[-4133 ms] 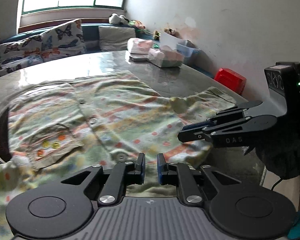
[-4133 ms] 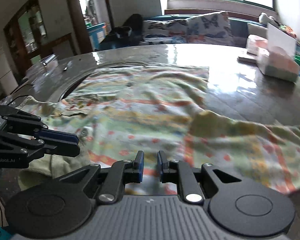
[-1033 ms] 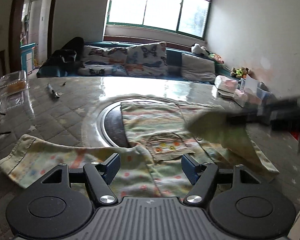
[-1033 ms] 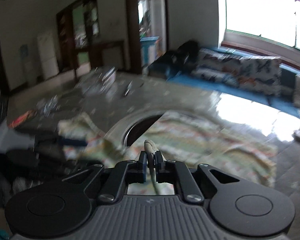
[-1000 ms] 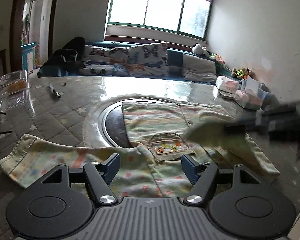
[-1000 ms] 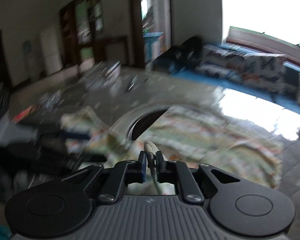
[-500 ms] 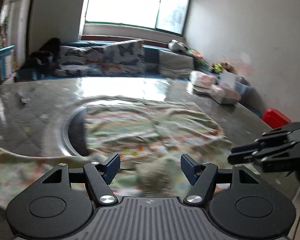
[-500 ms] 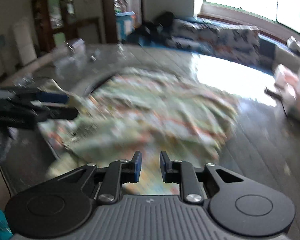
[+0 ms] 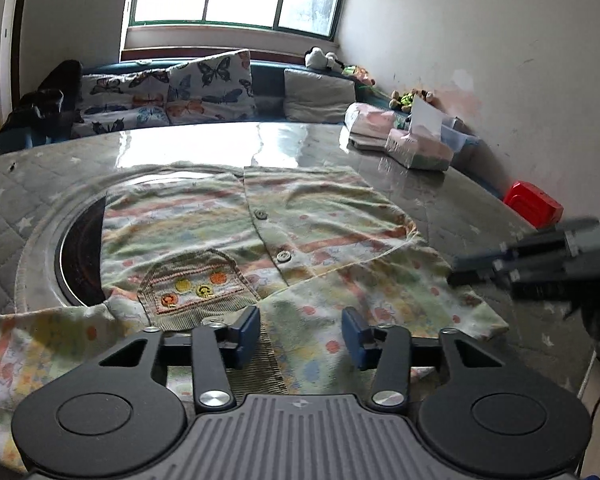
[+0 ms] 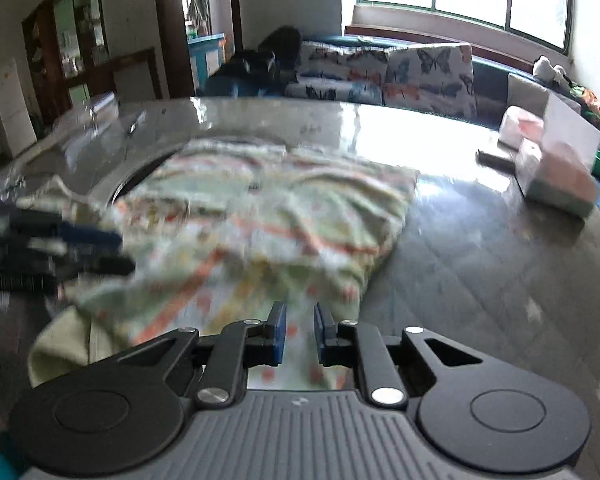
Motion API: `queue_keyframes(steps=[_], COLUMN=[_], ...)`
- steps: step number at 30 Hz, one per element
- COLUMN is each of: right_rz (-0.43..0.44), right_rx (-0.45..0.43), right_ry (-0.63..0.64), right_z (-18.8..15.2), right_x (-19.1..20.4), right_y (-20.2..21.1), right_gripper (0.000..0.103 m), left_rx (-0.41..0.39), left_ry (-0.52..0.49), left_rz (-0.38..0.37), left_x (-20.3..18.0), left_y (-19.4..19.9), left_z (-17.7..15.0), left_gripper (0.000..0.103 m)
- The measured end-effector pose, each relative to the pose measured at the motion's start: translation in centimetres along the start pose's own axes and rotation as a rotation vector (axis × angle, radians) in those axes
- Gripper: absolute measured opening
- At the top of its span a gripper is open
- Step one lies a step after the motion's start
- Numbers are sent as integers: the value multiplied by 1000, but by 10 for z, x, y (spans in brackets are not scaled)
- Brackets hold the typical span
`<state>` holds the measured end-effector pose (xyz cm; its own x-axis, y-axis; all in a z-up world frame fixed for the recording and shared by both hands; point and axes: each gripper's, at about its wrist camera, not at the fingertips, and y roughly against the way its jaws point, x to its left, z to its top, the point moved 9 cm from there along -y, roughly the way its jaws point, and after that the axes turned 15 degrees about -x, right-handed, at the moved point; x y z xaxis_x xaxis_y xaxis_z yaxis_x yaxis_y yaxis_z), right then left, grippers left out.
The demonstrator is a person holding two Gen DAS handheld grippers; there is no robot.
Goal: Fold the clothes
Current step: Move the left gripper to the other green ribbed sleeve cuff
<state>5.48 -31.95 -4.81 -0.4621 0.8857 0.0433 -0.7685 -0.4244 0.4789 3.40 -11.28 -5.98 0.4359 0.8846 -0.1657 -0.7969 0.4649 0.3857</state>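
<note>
A pastel green shirt (image 9: 320,208) with orange dots, buttons and a corduroy pocket (image 9: 196,284) lies spread on the grey table (image 9: 460,200). One sleeve (image 9: 380,300) is folded across its lower front; the other sleeve (image 9: 40,340) trails off to the left. My left gripper (image 9: 302,338) hovers over the near hem, jaws closing with a wide gap, nothing pinched. My right gripper (image 10: 300,336) is over the shirt (image 10: 268,216) near its hem, jaws closing to a narrow gap with only cloth below. Each gripper shows blurred in the other's view, the right gripper (image 9: 500,268) and the left gripper (image 10: 60,248).
A round dark recess (image 9: 80,256) in the table lies partly under the shirt. Tissue packs (image 9: 416,152) stand at the back right, a red box (image 9: 534,204) beyond the right edge. A sofa with butterfly cushions (image 9: 204,88) runs behind the table.
The right gripper carried a sleeve across the shirt and let go; the sleeve now lies over the lower front. The left gripper's jaws have narrowed. Both views swung right.
</note>
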Motion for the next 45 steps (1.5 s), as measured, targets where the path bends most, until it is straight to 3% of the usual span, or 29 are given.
queue_keyframes(steps=[6, 10, 19, 22, 25, 29, 34, 41, 45], right_rz=[-21, -37, -54, -11, 72, 136, 169, 113, 109], right_rx=[17, 16, 11, 5, 53, 99, 116, 86, 38], right_ry=[-19, -52, 91, 174, 257, 321, 295, 216, 195], right_z=[1, -2, 6, 10, 10, 9, 11, 9, 13], right_x=[-12, -23, -20, -15, -13, -15, -17, -27, -11], right_y=[-41, -44, -45, -46, -50, -58, -64, -58, -45], right_gripper=[13, 13, 25, 29, 38, 38, 34, 34, 34], left_rx=[14, 14, 16, 25, 29, 31, 42, 29, 10], left_ry=[-24, -18, 11, 29, 47, 56, 52, -20, -29], left_rz=[39, 70, 101, 96, 92, 91, 99, 128, 141], left_x=[9, 20, 34, 37, 39, 40, 41, 39, 40], left_y=[-5, -2, -3, -4, -5, -6, -10, -6, 4], left_z=[-6, -6, -2, -4, -3, -3, -5, -4, -2], left_gripper=[41, 38, 41, 41, 41, 41, 42, 42, 42])
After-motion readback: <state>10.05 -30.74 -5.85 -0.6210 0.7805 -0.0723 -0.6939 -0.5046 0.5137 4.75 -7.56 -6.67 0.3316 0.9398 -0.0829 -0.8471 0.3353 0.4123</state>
